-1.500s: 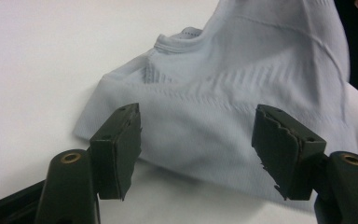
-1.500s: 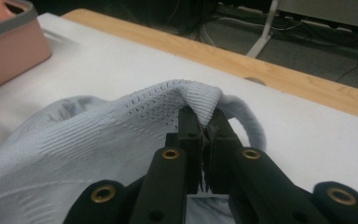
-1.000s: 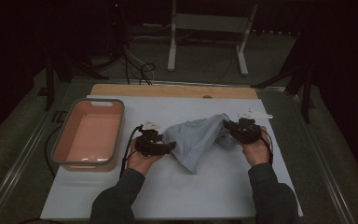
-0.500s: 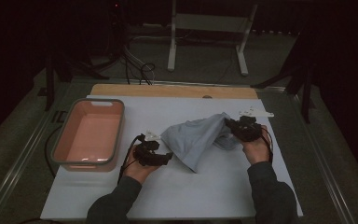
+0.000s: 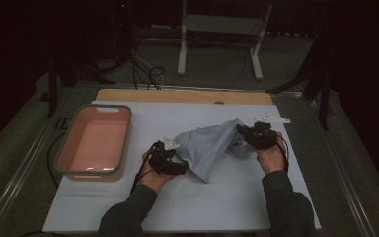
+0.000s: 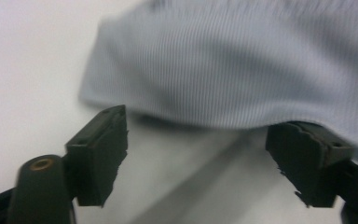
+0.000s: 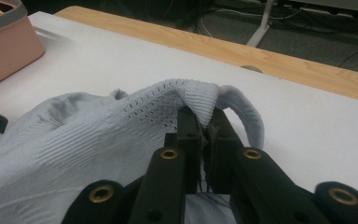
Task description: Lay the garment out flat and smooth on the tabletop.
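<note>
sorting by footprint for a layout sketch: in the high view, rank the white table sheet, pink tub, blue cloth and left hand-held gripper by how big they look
1. white table sheet
2. pink tub
3. blue cloth, somewhat smaller than the tub
4. left hand-held gripper

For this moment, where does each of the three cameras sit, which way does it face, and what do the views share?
High view: above the person's side, looking forward and down on the white table; both forearms, the left gripper and the right gripper show.
Left gripper view: on the left gripper, looking along its open jaws at the pale blue garment.
Right gripper view: on the right gripper, facing the pink tub; jaws pinch a knit edge.
Shared: all show the garment and table.
</note>
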Demonstrator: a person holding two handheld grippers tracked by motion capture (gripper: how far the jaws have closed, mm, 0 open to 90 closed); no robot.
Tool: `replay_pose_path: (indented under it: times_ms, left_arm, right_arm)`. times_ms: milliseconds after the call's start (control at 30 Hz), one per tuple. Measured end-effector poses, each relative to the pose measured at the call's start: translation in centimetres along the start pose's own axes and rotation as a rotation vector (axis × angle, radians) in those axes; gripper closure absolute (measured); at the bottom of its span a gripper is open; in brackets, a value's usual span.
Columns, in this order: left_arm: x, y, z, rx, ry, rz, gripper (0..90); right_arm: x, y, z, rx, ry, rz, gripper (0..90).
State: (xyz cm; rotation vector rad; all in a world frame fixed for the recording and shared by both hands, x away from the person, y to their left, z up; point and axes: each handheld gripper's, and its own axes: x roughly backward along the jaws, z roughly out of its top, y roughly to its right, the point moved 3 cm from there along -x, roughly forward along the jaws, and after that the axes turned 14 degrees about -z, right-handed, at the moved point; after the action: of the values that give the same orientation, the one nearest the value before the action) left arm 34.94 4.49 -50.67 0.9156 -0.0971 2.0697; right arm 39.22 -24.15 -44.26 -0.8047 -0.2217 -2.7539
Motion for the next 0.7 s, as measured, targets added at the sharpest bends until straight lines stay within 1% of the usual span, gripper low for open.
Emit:
replay_pose_path:
  times_ms: [67, 100, 133, 167, 200, 233, 267, 300, 333, 367, 433, 467, 500, 533, 567, 600, 633, 667, 700]
  left_arm:
    - [0.4, 0.1, 0.6, -0.008, 0.053, -0.015, 31.2]
    - [0.4, 0.1, 0.6, -0.008, 0.053, -0.015, 35.0]
    - [0.8, 0.3, 1.3, -0.034, 0.084, -0.020, 38.2]
    - [0.8, 0.3, 1.3, -0.034, 0.084, -0.020, 41.9]
    - [1.1, 0.5, 1.9, -0.062, 0.099, -0.046, 45.3]
    - [1.1, 0.5, 1.9, -0.062, 0.099, -0.046, 47.3]
    - [1.2, 0.8, 2.5, -0.087, 0.108, -0.057, 50.1]
    - [1.2, 0.8, 2.5, -0.087, 0.108, -0.057, 54.1]
    - [1.1, 1.2, 3.0, -0.113, 0.105, -0.073, 60.1]
    - [1.1, 1.3, 3.2, -0.119, 0.105, -0.079, 64.1]
    - [1.0, 1.7, 3.6, -0.135, 0.104, -0.109, 75.6]
    - [1.0, 1.7, 3.6, -0.135, 0.104, -0.109, 80.1]
    - [1.0, 1.9, 3.9, -0.135, 0.105, -0.126, 84.3]
    - [1.0, 1.9, 3.9, -0.135, 0.105, -0.126, 88.2]
    - [1.0, 1.9, 3.9, -0.135, 0.105, -0.126, 88.2]
    - [1.1, 1.9, 4.2, -0.127, 0.114, -0.134, 88.2]
    - [1.2, 1.8, 4.4, -0.116, 0.126, -0.138, 88.9]
    - [1.2, 1.8, 4.4, -0.116, 0.126, -0.138, 88.9]
    - [1.5, 1.6, 4.7, -0.099, 0.139, -0.134, 88.9]
  right_arm:
    - [0.0, 0.0, 0.0, 0.001, -0.002, 0.000, 84.7]
    - [0.0, 0.0, 0.0, 0.001, -0.002, 0.000, 84.7]
    - [0.0, 0.0, -0.1, -0.002, -0.003, 0.006, 84.0]
    - [0.0, -0.1, -0.1, -0.001, -0.004, 0.010, 83.9]
    - [-0.1, -0.1, -0.1, 0.002, -0.005, 0.011, 83.6]
    - [-0.1, -0.2, -0.1, 0.004, -0.006, 0.009, 83.3]
    - [-0.1, -0.3, -0.1, 0.004, -0.006, 0.011, 83.1]
    - [-0.1, -0.3, -0.1, 0.004, -0.006, 0.011, 83.1]
    - [-0.2, -0.4, -0.1, 0.005, -0.008, 0.015, 82.6]
    - [-0.2, -0.5, -0.1, 0.007, -0.008, 0.017, 82.1]
    - [-0.2, -0.6, -0.2, 0.008, -0.012, 0.020, 80.8]
    - [-0.2, -0.6, -0.2, 0.010, -0.013, 0.020, 80.0]
    - [-0.2, -0.7, -0.2, 0.008, -0.015, 0.023, 78.7]
    - [-0.2, -0.7, -0.2, 0.008, -0.015, 0.023, 78.7]
    - [-0.1, -0.7, -0.3, 0.009, -0.015, 0.025, 78.7]
    - [-0.1, -0.7, -0.3, 0.009, -0.015, 0.025, 76.5]
    - [0.2, -0.9, -0.3, 0.018, -0.020, 0.037, 66.2]
    - [0.2, -0.9, -0.3, 0.018, -0.020, 0.037, 66.2]
    - [0.3, -1.0, -0.3, 0.022, -0.017, 0.039, 63.3]
